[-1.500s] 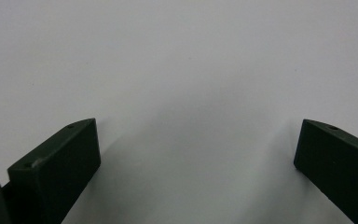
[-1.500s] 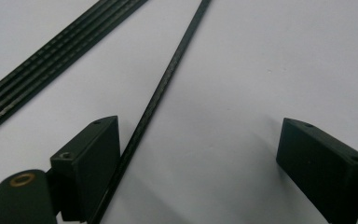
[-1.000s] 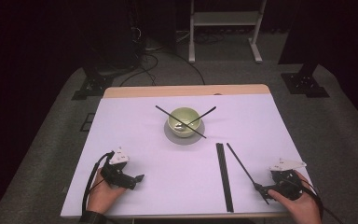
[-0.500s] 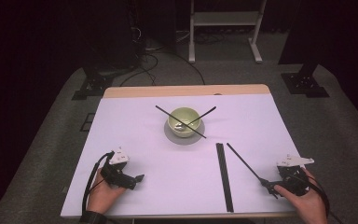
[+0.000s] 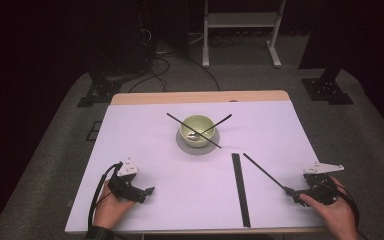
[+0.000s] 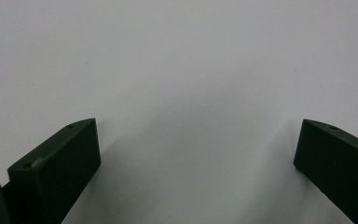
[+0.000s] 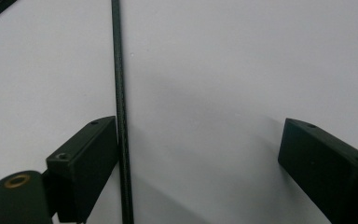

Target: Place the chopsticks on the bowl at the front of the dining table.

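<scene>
At the near right corner of the table, the right hand-held gripper rests with its jaws spread wide. A thin black rod lies flat on the table, its near end touching the inner face of one jaw; the other jaw stands well apart from it. The rod's long axis runs diagonally, pointing away from the right hand-held gripper toward the green bowl. The left hand-held gripper is likewise spread, holding nothing.
</scene>
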`<state>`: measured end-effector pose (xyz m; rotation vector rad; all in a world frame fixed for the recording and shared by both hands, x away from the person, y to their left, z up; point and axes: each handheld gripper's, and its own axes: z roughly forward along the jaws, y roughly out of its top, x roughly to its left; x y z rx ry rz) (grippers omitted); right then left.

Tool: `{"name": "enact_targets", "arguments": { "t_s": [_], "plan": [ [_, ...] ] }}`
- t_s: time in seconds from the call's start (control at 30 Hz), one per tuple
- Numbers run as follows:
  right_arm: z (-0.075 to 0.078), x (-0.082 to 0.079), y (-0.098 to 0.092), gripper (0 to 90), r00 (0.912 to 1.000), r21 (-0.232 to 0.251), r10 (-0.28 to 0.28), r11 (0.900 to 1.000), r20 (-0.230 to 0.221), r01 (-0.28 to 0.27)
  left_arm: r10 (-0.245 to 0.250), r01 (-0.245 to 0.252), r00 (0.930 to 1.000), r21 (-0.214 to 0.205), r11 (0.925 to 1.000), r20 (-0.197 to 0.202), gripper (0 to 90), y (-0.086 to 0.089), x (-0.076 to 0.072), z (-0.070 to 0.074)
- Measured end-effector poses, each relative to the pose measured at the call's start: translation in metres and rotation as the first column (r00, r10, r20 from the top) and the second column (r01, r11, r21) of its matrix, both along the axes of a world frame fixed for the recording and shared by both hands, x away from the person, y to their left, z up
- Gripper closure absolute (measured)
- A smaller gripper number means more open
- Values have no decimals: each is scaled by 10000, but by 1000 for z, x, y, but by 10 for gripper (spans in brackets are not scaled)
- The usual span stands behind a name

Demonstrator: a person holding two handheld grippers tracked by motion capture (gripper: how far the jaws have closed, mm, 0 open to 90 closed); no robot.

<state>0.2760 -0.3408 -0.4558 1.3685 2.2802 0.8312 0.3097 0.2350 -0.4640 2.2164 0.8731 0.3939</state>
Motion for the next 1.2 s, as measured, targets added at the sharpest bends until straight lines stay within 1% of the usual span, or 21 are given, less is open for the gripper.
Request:
{"name": "enact_targets", "arguments": {
  "t_s": [0.13,0.3,0.4,0.43,0.47,0.5,0.6,0.77,0.9,0.97,1.1,1.2],
  "plan": [
    [0,3,-4,97,10000,7,34,10000,-34,-34,0,0,10000,2,10000,-1,0,0,0,0],
    [-1,3,-4,94,10000,69,35,10000,15,-35,2,-2,10000,2,10000,0,0,0,0,0],
    [-1,2,-4,114,10000,34,86,10000,25,-86,0,0,10000,4,10000,1,0,0,0,0],
    [0,2,-4,152,9999,51,129,9999,18,-129,2,-2,10000,7,10000,-1,0,0,0,0],
    [2,2,-4,209,9998,108,204,9997,59,-204,0,0,10000,5,10000,1,0,0,0,0],
    [3,2,-4,216,9995,210,260,9994,187,-264,0,0,10000,3,10000,-1,0,0,0,0],
    [8,4,-2,226,9990,424,274,9987,364,-289,0,0,10000,4,10000,-2,0,0,0,0],
    [10,7,4,336,9975,774,552,9953,445,-585,0,0,10000,4,10000,-1,0,0,0,0],
    [14,11,10,438,9949,984,785,9915,635,-845,-2,2,10000,6,10000,2,0,0,0,0],
    [15,14,12,492,9936,1086,935,9890,635,-1000,0,0,10000,5,10000,2,0,0,0,0],
    [15,19,16,566,9914,1270,1172,9841,591,-1239,-2,2,10000,6,10000,2,0,0,0,0],
    [15,23,20,620,9891,1276,1369,9815,534,-1427,3,-3,10000,5,10000,1,0,0,0,0]
  ]
}}
